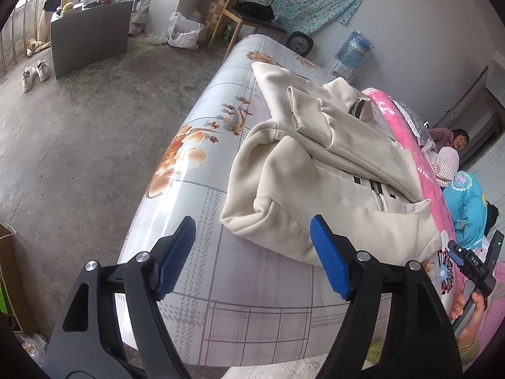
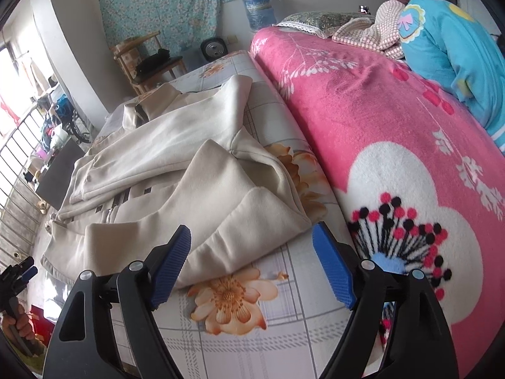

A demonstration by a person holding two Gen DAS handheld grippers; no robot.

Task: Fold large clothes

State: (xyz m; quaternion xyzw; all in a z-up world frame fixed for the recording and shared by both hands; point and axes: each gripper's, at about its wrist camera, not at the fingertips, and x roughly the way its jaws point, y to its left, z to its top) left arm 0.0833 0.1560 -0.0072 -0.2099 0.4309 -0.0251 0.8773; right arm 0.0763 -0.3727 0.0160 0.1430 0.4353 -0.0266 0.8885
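A cream zip-up jacket point(image 1: 315, 164) lies on the bed's flowered sheet point(image 1: 195, 158), both sleeves laid across its front. My left gripper point(image 1: 252, 225) is open just short of the jacket's near corner, and no cloth lies between its blue pads point(image 1: 175, 252). In the right wrist view the same jacket point(image 2: 151, 158) spreads to the left. My right gripper point(image 2: 252, 230) stands open over the folded sleeve end, and its pads point(image 2: 331, 265) are clear of the cloth. Each gripper also shows at the edge of the other's view, held by a hand point(image 2: 19, 322).
A pink flowered blanket point(image 2: 378, 126) covers the bed's right side. A person lies at its far end beside a blue quilt point(image 2: 442, 47). A bare concrete floor point(image 1: 79, 142) runs left of the bed, with a grey cabinet point(image 1: 91, 38), shoes point(image 1: 34, 74), a wooden chair point(image 1: 249, 15) and a water bottle point(image 1: 355, 47).
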